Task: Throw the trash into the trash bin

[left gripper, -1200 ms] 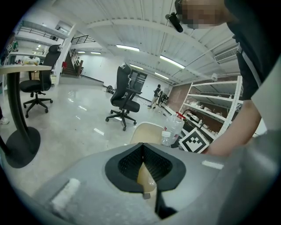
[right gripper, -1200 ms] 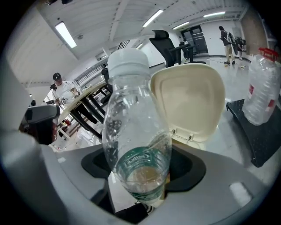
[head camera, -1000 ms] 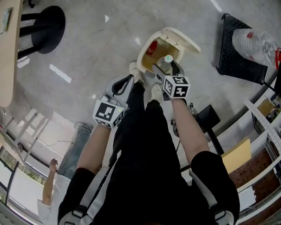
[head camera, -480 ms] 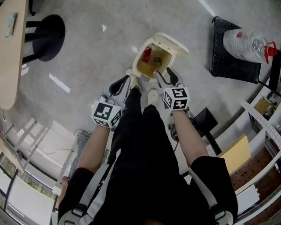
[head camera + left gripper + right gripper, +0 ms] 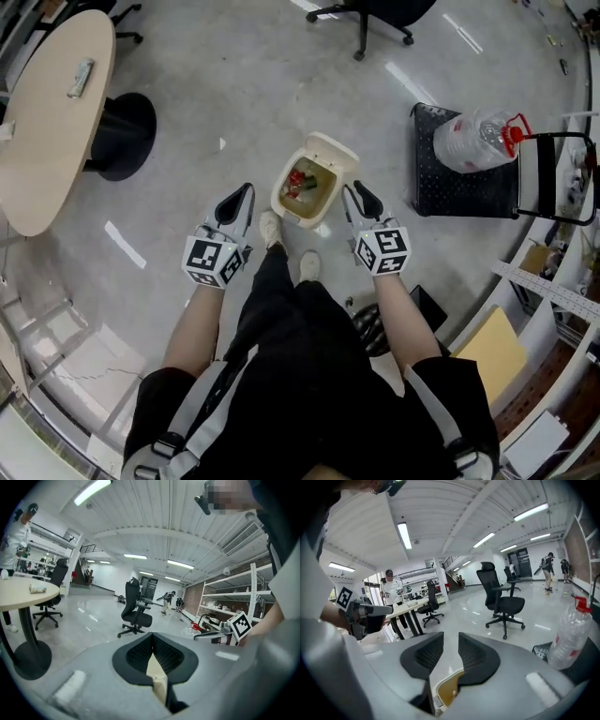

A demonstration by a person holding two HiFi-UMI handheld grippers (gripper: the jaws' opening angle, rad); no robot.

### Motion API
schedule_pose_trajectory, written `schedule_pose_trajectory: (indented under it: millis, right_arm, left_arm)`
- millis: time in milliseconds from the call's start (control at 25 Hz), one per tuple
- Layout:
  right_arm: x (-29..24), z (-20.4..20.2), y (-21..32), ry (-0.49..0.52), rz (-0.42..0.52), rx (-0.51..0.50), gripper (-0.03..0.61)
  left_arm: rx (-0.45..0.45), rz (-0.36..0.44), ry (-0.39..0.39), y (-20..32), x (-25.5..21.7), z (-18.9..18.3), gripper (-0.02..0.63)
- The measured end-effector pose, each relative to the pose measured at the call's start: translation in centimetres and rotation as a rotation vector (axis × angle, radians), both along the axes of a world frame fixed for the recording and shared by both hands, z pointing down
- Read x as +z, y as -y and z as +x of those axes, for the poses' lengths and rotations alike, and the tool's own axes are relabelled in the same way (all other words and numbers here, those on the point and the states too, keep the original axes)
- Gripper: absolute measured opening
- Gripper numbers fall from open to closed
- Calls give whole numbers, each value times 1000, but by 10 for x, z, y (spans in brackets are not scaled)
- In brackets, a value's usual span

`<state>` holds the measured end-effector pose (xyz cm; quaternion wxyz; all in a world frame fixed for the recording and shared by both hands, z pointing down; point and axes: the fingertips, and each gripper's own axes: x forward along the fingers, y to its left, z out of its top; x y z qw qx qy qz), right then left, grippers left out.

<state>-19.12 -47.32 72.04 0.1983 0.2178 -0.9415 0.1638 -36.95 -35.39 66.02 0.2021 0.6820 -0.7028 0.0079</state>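
Observation:
The cream trash bin (image 5: pixel 330 150) stands open on the floor ahead of the person's shoes, with red and pale trash (image 5: pixel 300 180) inside. My left gripper (image 5: pixel 246 191) hovers to the left of the bin, and its jaws are shut with nothing in them (image 5: pixel 152 641). My right gripper (image 5: pixel 350 191) hovers to the bin's right. Its jaws have just been closing and now stand a narrow gap apart, with nothing between them (image 5: pixel 451 641). Below that gap the bin's yellowish inside (image 5: pixel 447 691) shows.
A round table (image 5: pixel 47 141) on a black base stands at the left. At the right, a large clear water bottle (image 5: pixel 478 139) lies on a black platform (image 5: pixel 450 183). An office chair (image 5: pixel 370 14) is at the far end, and shelving lines the right edge.
Both grippers have risen up and away from the bin. The right jaws have narrowed from wide open. The bottle seen at the right jaws over the bin is no longer there.

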Motion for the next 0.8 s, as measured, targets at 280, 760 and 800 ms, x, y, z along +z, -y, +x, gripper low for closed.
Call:
schedule_pose_trajectory:
  millis: [280,760,800]
  right_arm:
    - [-83,49,24,100,93,81,74]
    - [-204,46,3,323,286,-110,6]
    - [-207,45,-3,347,276,-108,6]
  left_arm:
    - [-74,128,49,-14,-81,0,2]
    - [-223,250,115,-88,-159,10,2]
    - [-243,255,122,-97,-162,12,2]
